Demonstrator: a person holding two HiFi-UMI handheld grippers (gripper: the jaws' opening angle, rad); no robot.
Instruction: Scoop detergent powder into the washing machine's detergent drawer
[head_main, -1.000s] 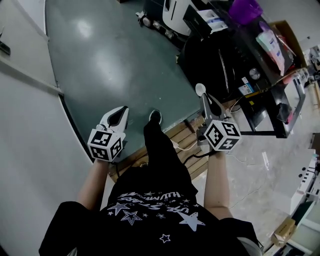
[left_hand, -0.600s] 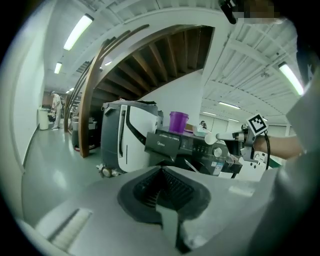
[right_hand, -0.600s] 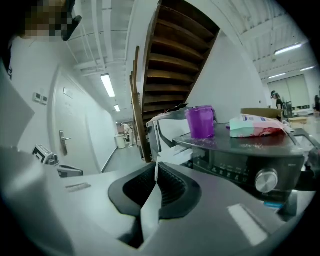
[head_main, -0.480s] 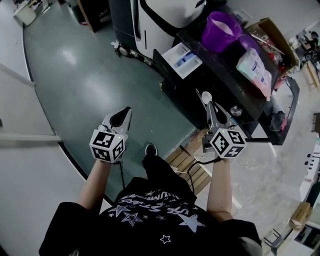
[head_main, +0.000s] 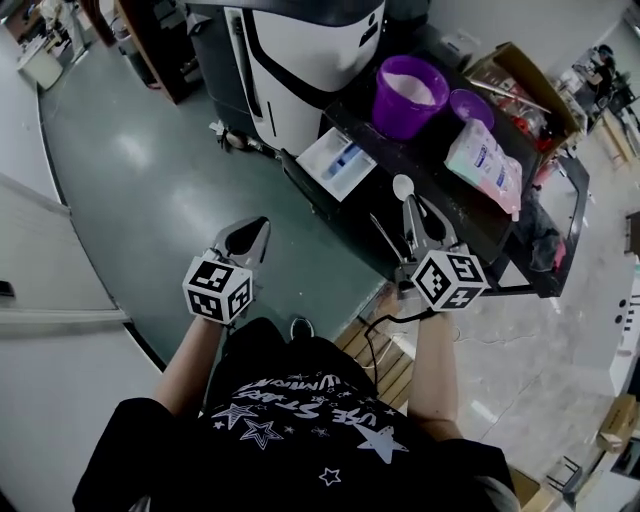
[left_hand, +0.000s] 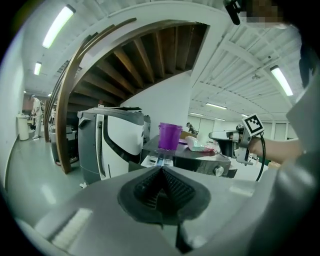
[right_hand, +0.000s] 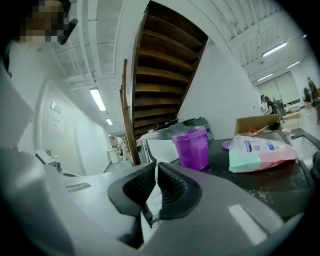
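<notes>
The black-topped washing machine (head_main: 440, 190) stands ahead, its white detergent drawer (head_main: 338, 163) pulled out at the front left. A purple tub (head_main: 410, 92) with white powder sits on top, with a purple lid (head_main: 470, 105) and a detergent bag (head_main: 485, 165) to its right. My right gripper (head_main: 410, 215) is shut on the handle of a white spoon (head_main: 402, 185), held over the machine's front edge; the handle shows between the jaws in the right gripper view (right_hand: 152, 187). My left gripper (head_main: 248, 238) is shut and empty, above the floor left of the drawer.
A grey-and-white machine (head_main: 300, 50) stands behind the drawer. A cardboard box (head_main: 520, 75) sits at the washer's far right. The green floor (head_main: 130, 170) spreads out to the left, and a wooden pallet (head_main: 380, 350) lies under the washer. The tub (right_hand: 191, 147) and the bag (right_hand: 260, 150) lie ahead of the right gripper.
The view has swung up and toward the washing machine: tub, bag and drawer came fully into sight. Both grippers keep their pose, the spoon still held.
</notes>
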